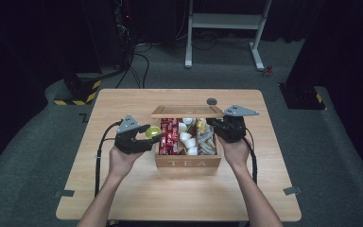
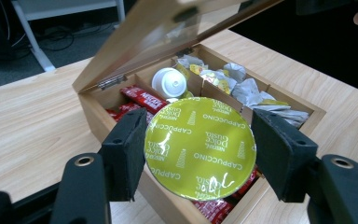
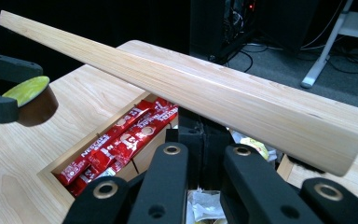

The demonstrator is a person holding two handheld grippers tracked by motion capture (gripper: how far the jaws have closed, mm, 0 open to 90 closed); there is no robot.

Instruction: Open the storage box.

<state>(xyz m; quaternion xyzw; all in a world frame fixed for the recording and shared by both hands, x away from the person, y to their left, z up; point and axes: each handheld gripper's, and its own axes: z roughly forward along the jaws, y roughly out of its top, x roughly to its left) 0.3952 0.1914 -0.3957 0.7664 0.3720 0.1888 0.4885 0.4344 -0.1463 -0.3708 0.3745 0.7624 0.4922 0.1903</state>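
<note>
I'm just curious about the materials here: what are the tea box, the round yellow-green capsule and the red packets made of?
The tea box looks like pale unvarnished wood: grain shows, with metal hinges. The capsule, held by the left gripper, has a glossy printed lid, probably foil, since it creases and glints; its body is hidden. The red packets look like shiny plastic or foil film.

Left gripper (image 1: 144, 135) has its jaws clamped on a load; right gripper (image 1: 220, 125) has its jaws closed, both forearms extended forward

Yellow-green foil-topped cappuccino capsule (image 2: 199, 148) held upright just beside open tea box (image 1: 187, 163)
</note>
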